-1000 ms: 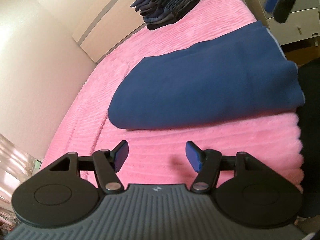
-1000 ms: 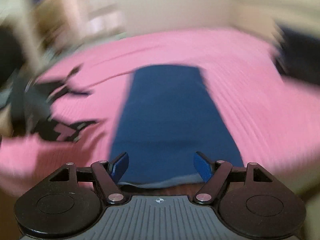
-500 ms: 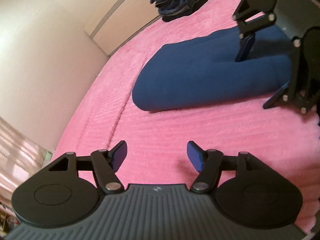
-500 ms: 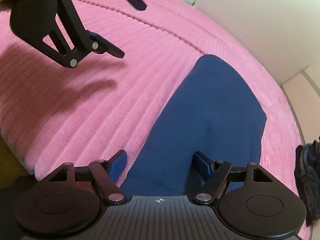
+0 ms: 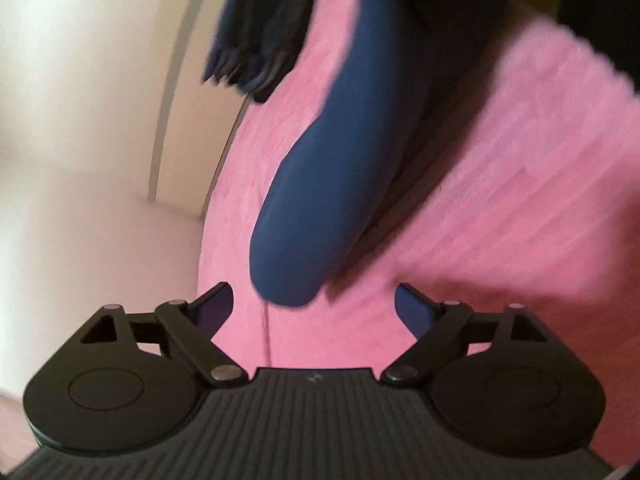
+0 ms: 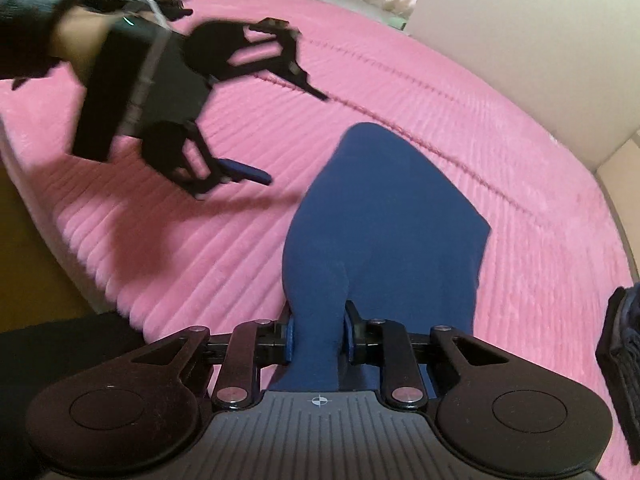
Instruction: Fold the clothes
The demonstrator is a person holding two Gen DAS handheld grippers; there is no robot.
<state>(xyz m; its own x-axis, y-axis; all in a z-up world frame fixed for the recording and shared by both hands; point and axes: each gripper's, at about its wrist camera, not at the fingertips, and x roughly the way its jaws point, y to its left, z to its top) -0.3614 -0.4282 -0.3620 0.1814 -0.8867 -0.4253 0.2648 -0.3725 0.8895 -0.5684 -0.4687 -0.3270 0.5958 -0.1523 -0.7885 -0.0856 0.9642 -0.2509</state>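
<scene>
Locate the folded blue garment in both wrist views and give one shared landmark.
Left wrist: blue garment runs from top centre down to the middle, above the open tool.
Right wrist: it fills the centre, its near edge between the pads.
Shared landmark: the dark clothes stack.

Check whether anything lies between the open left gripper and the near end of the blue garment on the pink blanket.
Nothing visible does. Only bare pink blanket lies between the left gripper, its jaws opening and empty, and the blue garment. The right gripper is closing on the garment's other end.
</scene>
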